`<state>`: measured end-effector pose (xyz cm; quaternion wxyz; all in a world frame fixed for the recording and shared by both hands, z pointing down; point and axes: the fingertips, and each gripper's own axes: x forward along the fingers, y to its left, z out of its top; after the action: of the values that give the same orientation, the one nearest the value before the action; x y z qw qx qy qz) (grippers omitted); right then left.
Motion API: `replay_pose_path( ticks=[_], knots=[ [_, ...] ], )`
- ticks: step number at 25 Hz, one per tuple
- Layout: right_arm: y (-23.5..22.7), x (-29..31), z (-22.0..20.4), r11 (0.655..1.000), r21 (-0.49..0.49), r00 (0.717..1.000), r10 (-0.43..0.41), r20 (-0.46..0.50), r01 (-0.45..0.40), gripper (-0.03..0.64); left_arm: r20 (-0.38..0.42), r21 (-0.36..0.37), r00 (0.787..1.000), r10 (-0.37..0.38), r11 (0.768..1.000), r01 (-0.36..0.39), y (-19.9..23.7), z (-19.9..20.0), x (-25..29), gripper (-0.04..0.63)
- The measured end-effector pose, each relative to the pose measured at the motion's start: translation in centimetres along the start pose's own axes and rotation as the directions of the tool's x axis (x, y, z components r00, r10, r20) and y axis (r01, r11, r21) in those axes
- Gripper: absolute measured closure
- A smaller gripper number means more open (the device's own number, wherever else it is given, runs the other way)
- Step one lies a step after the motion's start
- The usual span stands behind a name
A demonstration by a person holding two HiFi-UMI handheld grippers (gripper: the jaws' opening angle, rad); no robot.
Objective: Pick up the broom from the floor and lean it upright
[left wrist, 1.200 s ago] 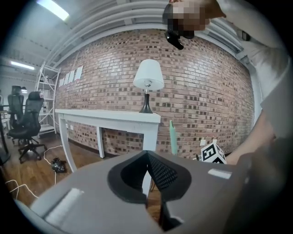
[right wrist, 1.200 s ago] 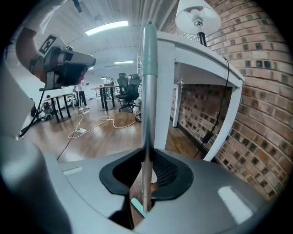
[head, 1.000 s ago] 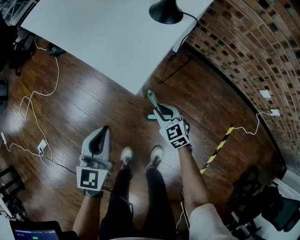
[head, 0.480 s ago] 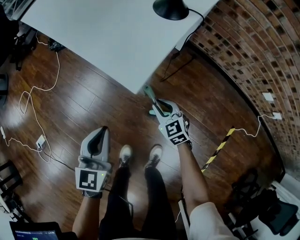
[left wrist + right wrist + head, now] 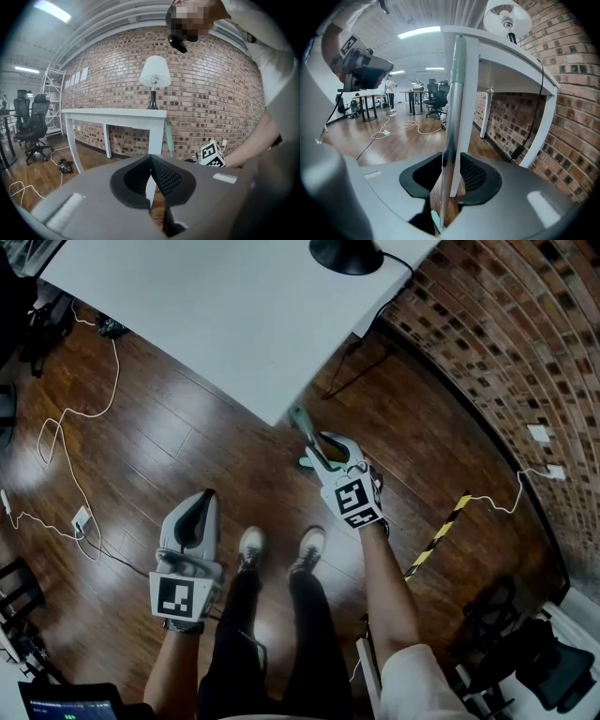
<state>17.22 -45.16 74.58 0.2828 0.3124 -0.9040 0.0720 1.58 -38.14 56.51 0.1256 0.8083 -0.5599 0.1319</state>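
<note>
The broom's pale green handle stands nearly upright, its top resting against the edge of the white table. In the head view the broom handle rises at the table corner, with a bit of the green head by the floor below it. My right gripper surrounds the handle; its jaws are opening, and a slit of light shows between the handle and the right pad. My left gripper hangs low on the left, away from the broom, shut with nothing in it.
A black-based lamp stands on the table near the brick wall. White cables trail over the wooden floor at left. A yellow-black striped strip lies on the right. The person's shoes stand between the grippers. Office chairs are farther off.
The right gripper's jaws have widened round the broom handle. The handle's top has settled by the table corner. The left gripper has stayed where it was.
</note>
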Motion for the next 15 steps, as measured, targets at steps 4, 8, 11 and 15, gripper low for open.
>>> replay_pose_path(
  ticks=[4, 8, 11, 15],
  knots=[
    [0.4, -0.1, 0.0, 1.0, 0.002, 1.0, 0.025, 0.008, -0.025, 0.456, 0.018, -0.001, 1.0, -0.005, 1.0, 0.005, -0.1, 0.1, 0.2, 0.594],
    [0.6, -1.0, -0.1, 1.0, 0.004, 1.0, 0.015, 0.012, -0.015, 0.453, -0.033, -0.01, 0.999, -0.011, 1.0, 0.011, -0.4, -0.7, 0.0, 0.594],
    [0.3, -2.0, -0.4, 1.0, 0.017, 1.0, -0.021, 0.017, 0.021, 0.499, -0.046, -0.013, 0.999, -0.018, 1.0, 0.017, -0.5, -0.8, -0.1, 0.594],
    [-0.1, -3.7, -0.3, 0.996, 0.05, 0.996, -0.078, 0.031, 0.076, 0.565, 0.015, 0.007, 1.0, -0.017, 1.0, 0.017, -0.2, 0.5, 0.3, 0.594]
  ],
)
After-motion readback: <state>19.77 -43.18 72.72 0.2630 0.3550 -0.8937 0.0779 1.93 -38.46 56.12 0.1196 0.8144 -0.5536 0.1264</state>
